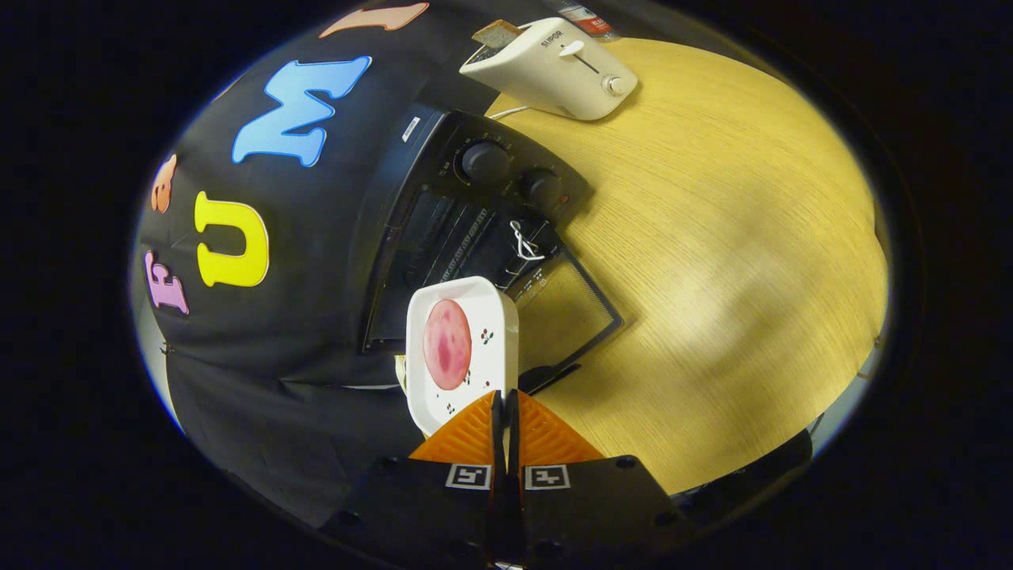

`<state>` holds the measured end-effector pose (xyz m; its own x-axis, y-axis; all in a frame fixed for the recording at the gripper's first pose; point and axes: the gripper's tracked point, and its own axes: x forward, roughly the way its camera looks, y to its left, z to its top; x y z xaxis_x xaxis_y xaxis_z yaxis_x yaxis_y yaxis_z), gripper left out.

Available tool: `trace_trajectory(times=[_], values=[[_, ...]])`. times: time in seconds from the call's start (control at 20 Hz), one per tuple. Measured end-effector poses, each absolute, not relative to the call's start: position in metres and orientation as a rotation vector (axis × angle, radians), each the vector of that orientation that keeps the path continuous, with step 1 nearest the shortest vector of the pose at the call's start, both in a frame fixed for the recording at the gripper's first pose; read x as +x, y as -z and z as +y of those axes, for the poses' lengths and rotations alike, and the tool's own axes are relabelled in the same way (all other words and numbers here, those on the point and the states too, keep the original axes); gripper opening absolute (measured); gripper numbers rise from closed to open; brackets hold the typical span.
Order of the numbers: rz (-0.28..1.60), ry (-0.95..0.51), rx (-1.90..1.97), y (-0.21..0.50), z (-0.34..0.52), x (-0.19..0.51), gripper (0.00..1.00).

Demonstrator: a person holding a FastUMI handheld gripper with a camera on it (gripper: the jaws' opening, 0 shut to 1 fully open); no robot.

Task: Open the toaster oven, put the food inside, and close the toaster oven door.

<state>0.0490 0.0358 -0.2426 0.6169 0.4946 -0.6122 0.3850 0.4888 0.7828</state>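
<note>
My gripper [505, 400] is shut on the near rim of a white square plate [492, 324], which carries a round pink slice of meat [447, 343]. The plate hangs in the air just ahead of the fingers, in front of the black toaster oven [443, 190]. The oven's glass door [563, 315] lies open, folded down onto the wooden table [712, 261], and the dark cavity [431, 245] shows behind the plate. Two round knobs [485, 162] sit on the oven's control panel.
A white pop-up toaster [554, 67] with a slice of bread [497, 33] in its slot stands beyond the oven on the table. Its cable runs toward the oven. Black cloth hangs behind and beside the oven. Bare wood stretches out past the open door.
</note>
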Motion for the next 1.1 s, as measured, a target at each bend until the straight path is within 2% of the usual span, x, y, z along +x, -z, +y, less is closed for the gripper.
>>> trace_trajectory(times=[0.65,1.1], values=[[0.777,0.018,1.349,0.264,0.056,0.171,0.02],[0.637,0.042,1.310,0.257,0.064,0.210,0.03]])
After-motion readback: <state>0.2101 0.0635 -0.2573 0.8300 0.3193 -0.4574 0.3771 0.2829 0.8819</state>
